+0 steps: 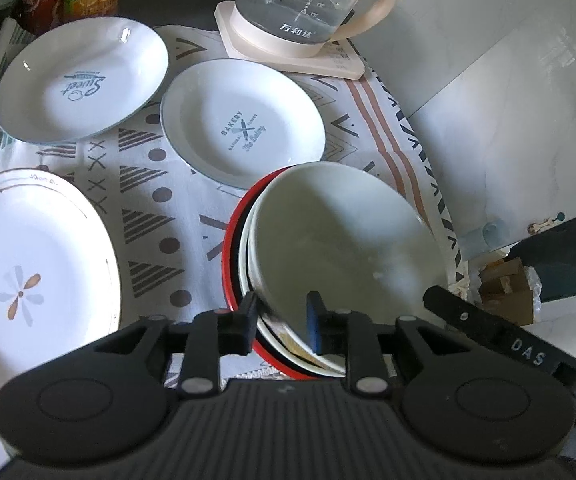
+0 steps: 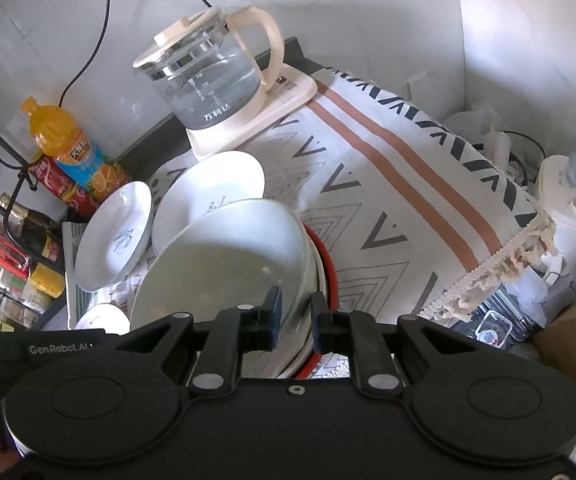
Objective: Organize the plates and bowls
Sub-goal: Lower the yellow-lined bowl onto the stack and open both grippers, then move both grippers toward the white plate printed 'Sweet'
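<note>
Bright daylight, glare on plates, fisheye-warped edges, dark vignetted corners.

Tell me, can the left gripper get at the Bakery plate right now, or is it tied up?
Probably not yet. The left gripper straddles the rim of the white bowl nested in the red-rimmed stack, so it is occupied. The Bakery plate lies uncovered on the cloth just beyond that stack, reachable once the bowl is released.

Kettle (image 1: 308, 0) lid is getting cut off by the top edge. Flower plate (image 1: 28, 272) is running off the left edge. White bowl (image 1: 340, 248) is hiding the bowls stacked beneath; count unclear.
</note>
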`<state>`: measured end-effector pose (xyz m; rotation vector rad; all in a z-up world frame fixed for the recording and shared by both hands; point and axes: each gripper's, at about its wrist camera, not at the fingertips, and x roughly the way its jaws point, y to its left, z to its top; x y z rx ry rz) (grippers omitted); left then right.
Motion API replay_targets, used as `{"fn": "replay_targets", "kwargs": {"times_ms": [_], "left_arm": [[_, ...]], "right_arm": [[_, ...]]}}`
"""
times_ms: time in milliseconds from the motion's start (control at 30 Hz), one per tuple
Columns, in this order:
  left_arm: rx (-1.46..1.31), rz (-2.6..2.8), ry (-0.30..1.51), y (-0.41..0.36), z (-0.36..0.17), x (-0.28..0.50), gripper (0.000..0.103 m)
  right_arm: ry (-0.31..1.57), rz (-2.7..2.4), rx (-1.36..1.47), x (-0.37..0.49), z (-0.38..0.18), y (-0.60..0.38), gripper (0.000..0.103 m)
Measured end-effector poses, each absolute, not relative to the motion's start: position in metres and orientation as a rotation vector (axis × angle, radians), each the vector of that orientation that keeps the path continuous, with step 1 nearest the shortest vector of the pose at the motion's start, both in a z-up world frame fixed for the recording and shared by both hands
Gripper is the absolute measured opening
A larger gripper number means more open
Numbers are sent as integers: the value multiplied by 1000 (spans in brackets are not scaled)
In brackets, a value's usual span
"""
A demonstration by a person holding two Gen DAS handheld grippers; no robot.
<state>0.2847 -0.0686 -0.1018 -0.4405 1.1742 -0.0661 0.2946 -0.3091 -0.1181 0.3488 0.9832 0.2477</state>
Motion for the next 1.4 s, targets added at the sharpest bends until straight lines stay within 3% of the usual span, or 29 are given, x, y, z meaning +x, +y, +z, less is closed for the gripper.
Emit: {"fn": "replay_targets", "kwargs": {"times_ms": [67,200,533,667,1200,1400], "left_arm": [[-460,-70,1178,-67,-100,286,30],[-480,-24,1158,-60,-95,289,43],[-531,87,1114,-33,-81,296,51],[-547,134,1102,-26,-75,296,51],[-592,290,1108,-22,-78,269,53],[-617,402,1085,-13,-76,253,62]], "right_arm": [[975,253,349,295,-115,-309,20],[927,274,328,299,-100,-311,46],[908,367,278,329,-76,-307,58],[911,416,253,339,-71,-298,68],[959,668,111,364,-68,-252,72],[966,781,53,366,-66,-228,78]]}}
